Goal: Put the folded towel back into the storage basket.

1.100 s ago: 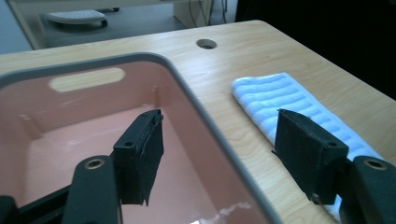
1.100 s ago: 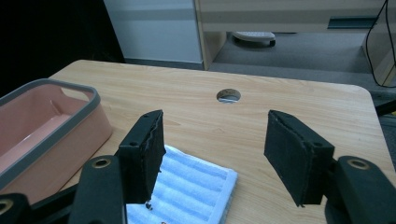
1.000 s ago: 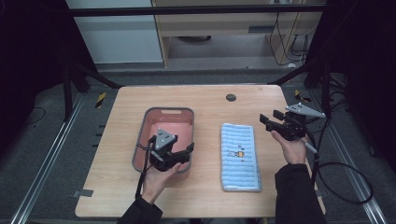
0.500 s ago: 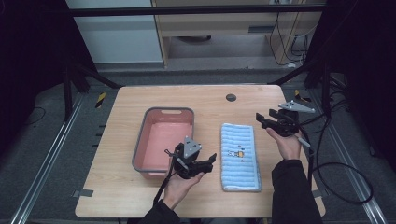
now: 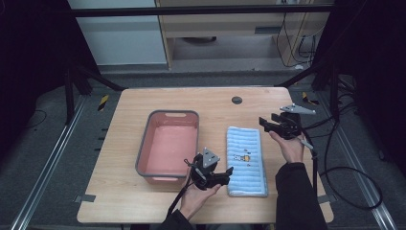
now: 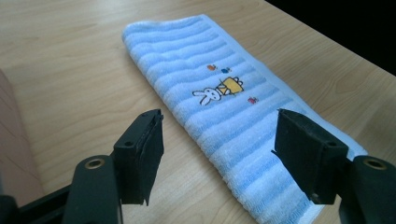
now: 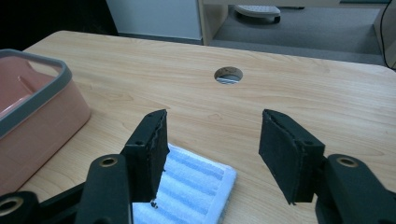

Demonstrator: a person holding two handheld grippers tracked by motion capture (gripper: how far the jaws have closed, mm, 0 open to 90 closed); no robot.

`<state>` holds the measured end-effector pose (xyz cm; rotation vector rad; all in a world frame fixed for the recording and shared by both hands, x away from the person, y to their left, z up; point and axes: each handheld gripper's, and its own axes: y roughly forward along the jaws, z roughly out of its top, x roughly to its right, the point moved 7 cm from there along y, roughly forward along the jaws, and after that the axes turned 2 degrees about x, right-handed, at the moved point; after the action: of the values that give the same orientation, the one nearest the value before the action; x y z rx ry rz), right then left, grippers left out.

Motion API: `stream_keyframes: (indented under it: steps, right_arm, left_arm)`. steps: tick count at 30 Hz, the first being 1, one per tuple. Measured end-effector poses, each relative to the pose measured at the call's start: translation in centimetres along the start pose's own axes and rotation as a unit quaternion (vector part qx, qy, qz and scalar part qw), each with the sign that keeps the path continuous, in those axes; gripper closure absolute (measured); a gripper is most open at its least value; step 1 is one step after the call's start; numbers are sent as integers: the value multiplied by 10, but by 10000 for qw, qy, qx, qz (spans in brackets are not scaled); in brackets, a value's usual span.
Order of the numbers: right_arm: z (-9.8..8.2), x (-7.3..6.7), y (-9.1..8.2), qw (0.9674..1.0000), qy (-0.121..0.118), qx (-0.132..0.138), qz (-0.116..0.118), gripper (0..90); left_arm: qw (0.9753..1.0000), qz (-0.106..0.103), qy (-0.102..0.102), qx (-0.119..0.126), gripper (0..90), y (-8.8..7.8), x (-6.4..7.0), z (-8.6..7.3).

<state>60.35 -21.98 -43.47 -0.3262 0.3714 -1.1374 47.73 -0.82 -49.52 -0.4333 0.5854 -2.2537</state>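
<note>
Blue-and-white striped terry, the folded towel lies flat on the wooden counter, just to the right of the pink basin with the grey rim, its long axis running from the person's edge of the counter toward the far edge. A small rabbit picture sits near the middle of its upper face.

The left gripper sits at the towel's near left corner, its fingers well apart with nothing between them. In the left gripper view the towel runs away from them up to the left, and its near end lies between the two fingers and partly under the right one, so the cloth is straight ahead and slightly below. The right gripper hovers off the towel's far right corner. Its fingers have just been closing a little, yet a wide gap remains and nothing is gripped; in the right gripper view the towel's far corner lies low between them, nearer the left finger.

Each hand thus stands by an opposite end of the long axis, left at the near end and right at the far end. The left looks closer to the cloth, and a grab there would call only for a short drop onto the edge.
</note>
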Motion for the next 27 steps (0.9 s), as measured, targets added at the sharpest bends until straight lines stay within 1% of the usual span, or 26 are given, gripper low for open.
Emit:
stream_keyframes:
  steps: [3,5,7,10,11,14,16,18,24,26,27]
  right_arm:
    - [-4,2,6,9999,-26,-114,-29,426]
    - [-7,4,11,9998,-33,-178,-75,428]
    - [-10,6,16,9997,-57,-220,-63,431]
    - [-17,7,25,9993,-82,-347,-89,431]
    - [-21,6,30,9992,-98,-388,-65,432]
    - [-25,5,35,9991,-63,-415,-38,434]
    - [-33,5,40,9986,-45,-518,-53,433]
    - [-35,7,41,9985,-43,-544,-66,434]
    - [-47,10,48,9976,60,-680,-89,436]
    - [-52,9,51,9971,30,-754,-81,436]
    - [-56,8,55,9964,0,-842,-68,437]
  left_arm:
    - [10000,-12,-1,-98,324,5,1,-7]
    - [9999,10,3,-105,326,7,0,-10]
    - [9999,5,-65,-127,330,9,0,-14]
    - [9998,52,15,-181,335,12,1,-20]
    - [9998,45,3,-194,342,13,1,-22]
    - [9997,10,-68,-242,347,16,1,-26]
    - [9996,-2,-67,-287,350,19,1,-29]
    - [9994,-29,-78,-322,351,21,3,-31]
    - [9990,-72,-54,-435,359,29,10,-38]
    - [9989,-56,-37,-466,361,31,12,-39]
    - [9988,-69,-23,-488,364,32,13,-40]
